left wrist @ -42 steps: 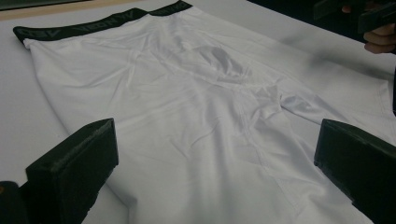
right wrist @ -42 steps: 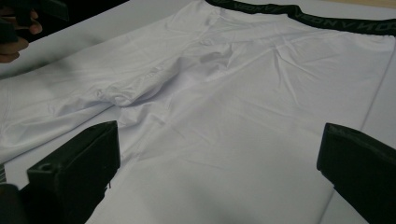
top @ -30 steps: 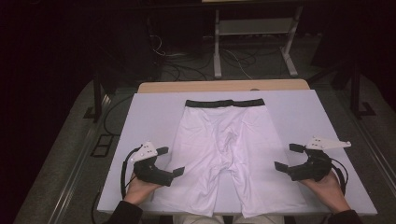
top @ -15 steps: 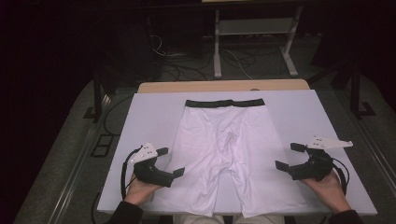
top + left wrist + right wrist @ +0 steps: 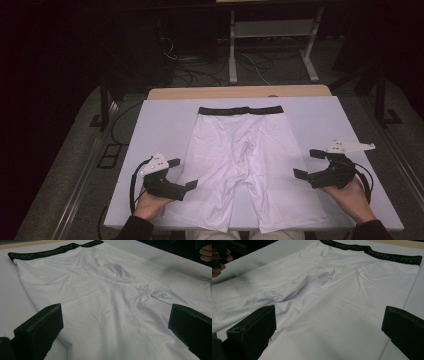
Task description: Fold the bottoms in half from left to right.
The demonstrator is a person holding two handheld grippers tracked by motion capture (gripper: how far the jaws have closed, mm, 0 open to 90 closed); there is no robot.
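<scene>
White shorts [image 5: 245, 165] with a black waistband [image 5: 240, 110] lie flat on the white table [image 5: 165, 120], waistband at the far side, legs toward me. My left gripper [image 5: 183, 173] is open at the outer edge of the left leg, jaws wide and pointing inward. My right gripper [image 5: 307, 164] is open at the outer edge of the right leg, pointing inward too. In the left gripper view the shorts [image 5: 100, 297] spread between both jaws. The right gripper view has the shorts [image 5: 342, 297] and the waistband [image 5: 374, 252] lying ahead between its jaws.
The table's wooden far edge [image 5: 240, 92] shows beyond the white top. Behind it stand a metal stand [image 5: 270, 45] and cables [image 5: 200, 62] on the dark floor. A dark frame post [image 5: 104, 102] stands at the table's left, another [image 5: 381, 95] at its right.
Both grippers have stayed almost still at the sides of the shorts; the shorts have not moved.
</scene>
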